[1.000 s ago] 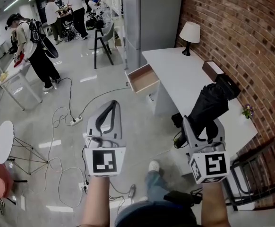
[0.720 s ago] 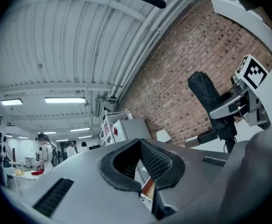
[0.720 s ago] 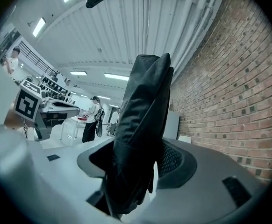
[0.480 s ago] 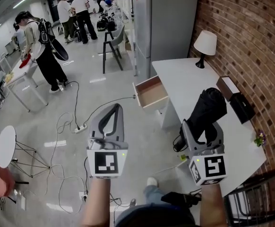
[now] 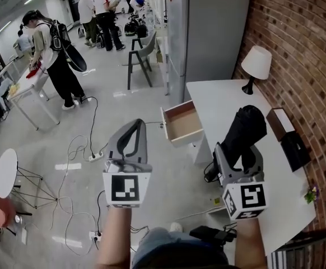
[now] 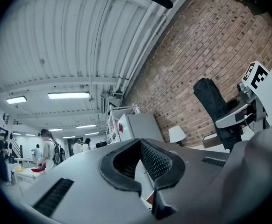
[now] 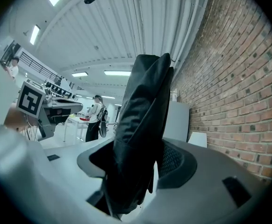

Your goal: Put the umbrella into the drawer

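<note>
Umbrella (image 5: 244, 125) clamped upright in right gripper (image 5: 238, 153), right of centre; left gripper (image 5: 134, 126) closed, empty. Drawer (image 5: 181, 123) open mid-frame; carrying over and stowing left.

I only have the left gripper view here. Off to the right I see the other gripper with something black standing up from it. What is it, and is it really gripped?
Observer: It is a folded black umbrella. The right gripper view shows the right gripper closed on it.
Operator: Is the drawer open?
Observer: Yes. In the head view the drawer of the white desk stands pulled out.
Operator: Anything in it?
Observer: No, its wooden bottom looks bare.
</note>
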Demonstrator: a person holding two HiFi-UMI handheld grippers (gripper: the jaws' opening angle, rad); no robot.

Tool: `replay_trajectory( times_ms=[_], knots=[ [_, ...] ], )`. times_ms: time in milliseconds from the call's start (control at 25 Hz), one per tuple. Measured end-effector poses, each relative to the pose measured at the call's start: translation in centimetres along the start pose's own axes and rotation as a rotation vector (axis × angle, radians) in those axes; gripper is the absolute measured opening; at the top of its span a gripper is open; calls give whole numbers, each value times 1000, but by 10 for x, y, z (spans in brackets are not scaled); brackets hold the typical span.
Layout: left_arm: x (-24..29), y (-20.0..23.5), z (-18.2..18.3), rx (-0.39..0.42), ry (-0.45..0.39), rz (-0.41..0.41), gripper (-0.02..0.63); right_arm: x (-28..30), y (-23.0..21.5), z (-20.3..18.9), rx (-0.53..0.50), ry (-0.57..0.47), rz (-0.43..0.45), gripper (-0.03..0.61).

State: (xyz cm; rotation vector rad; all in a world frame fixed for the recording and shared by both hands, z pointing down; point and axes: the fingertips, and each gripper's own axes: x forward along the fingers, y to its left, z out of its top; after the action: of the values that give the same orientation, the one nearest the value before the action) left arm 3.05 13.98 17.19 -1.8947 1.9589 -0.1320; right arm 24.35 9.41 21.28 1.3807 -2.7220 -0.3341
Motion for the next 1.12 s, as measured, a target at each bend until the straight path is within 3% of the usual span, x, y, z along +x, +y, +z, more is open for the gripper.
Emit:
replay_trajectory(
  times_ms=[240,680,800,1120],
  knots=[
    [20,-2,-5,5,3,-7,2,17,-6,-12,-5,13,8,249],
    [64,1,-29,3,14,-52,2,46,-29,-30,16,56,-56,249],
    [83,8,-38,-38,-14,-54,2,59,-30,-36,10,65,-78,249],
    [144,43,-79,-43,-2,-128,2,117,-22,-47,0,115,-144,249]
  ],
)
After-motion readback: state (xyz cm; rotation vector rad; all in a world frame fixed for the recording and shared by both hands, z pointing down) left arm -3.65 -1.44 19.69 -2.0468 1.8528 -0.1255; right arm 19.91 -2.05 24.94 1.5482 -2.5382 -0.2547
